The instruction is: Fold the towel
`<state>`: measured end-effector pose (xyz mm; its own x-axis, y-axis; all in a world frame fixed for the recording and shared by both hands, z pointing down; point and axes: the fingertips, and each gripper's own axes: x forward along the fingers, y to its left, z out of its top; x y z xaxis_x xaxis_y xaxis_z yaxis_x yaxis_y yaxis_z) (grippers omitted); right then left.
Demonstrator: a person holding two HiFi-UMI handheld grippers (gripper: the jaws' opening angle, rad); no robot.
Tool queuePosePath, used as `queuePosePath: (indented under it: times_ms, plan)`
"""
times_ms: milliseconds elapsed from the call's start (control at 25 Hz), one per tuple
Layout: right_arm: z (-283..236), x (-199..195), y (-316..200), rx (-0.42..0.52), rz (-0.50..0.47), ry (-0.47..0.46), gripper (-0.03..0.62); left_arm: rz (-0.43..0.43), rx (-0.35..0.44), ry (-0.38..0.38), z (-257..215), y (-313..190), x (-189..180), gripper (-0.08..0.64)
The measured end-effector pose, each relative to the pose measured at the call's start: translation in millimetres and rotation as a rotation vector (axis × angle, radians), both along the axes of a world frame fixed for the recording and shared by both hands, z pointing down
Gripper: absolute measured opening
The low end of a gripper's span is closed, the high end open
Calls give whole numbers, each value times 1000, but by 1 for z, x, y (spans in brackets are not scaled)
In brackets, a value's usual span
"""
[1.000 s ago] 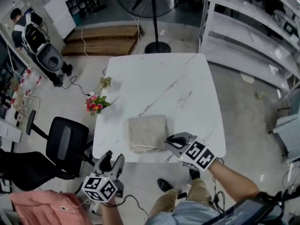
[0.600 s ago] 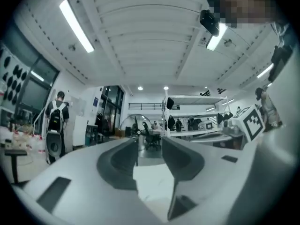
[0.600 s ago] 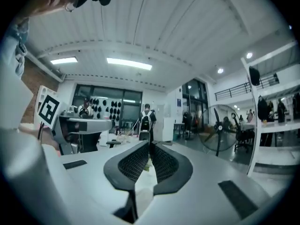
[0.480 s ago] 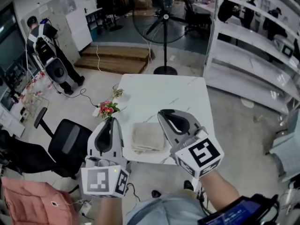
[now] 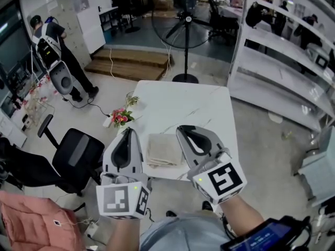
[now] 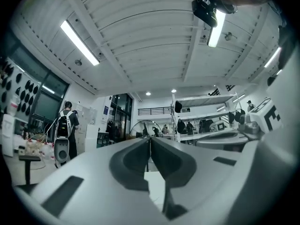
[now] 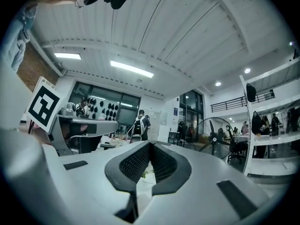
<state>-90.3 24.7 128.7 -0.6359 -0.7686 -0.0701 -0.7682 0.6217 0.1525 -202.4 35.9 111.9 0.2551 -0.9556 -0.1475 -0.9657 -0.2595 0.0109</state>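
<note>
The beige towel (image 5: 163, 149) lies folded into a small rectangle near the front edge of the white marble table (image 5: 183, 101). Both grippers are held high, close under the head camera, above and in front of the towel, touching nothing. My left gripper (image 5: 127, 132) hangs over the table's front left corner; its jaws have just closed with nothing between them. My right gripper (image 5: 184, 129) is to the right of the towel, shut and empty. In the left gripper view the left gripper's (image 6: 150, 138) pads meet; in the right gripper view the right gripper's (image 7: 150, 145) pads meet too. Both point level across the room.
A small pot of flowers (image 5: 119, 118) sits by the table's left edge. A black office chair (image 5: 78, 158) stands to the left and a floor fan (image 5: 183, 20) behind the table. White shelves (image 5: 282, 51) run along the right. A person (image 5: 49, 41) stands at far left.
Both grippers rose from beside the table's front edge to close under the head camera. The left jaws went from apart to shut. The towel stayed where it lay.
</note>
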Motion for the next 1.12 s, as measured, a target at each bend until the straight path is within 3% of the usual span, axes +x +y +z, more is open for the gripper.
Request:
queuePosePath:
  times_ms: [120, 360, 600, 1120]
  plan:
    - [1, 0, 0, -3, -1, 8, 14, 9, -4, -14, 1, 1, 5, 12]
    - [-2, 0, 1, 7, 0, -3, 12, -2, -17, 39, 11, 1, 2, 11]
    - [0, 0, 1, 8, -1, -2, 12, 16, -1, -19, 0, -1, 13, 11]
    - [5, -8, -5, 8, -3, 0, 12, 27, -7, -29, 5, -8, 12, 11]
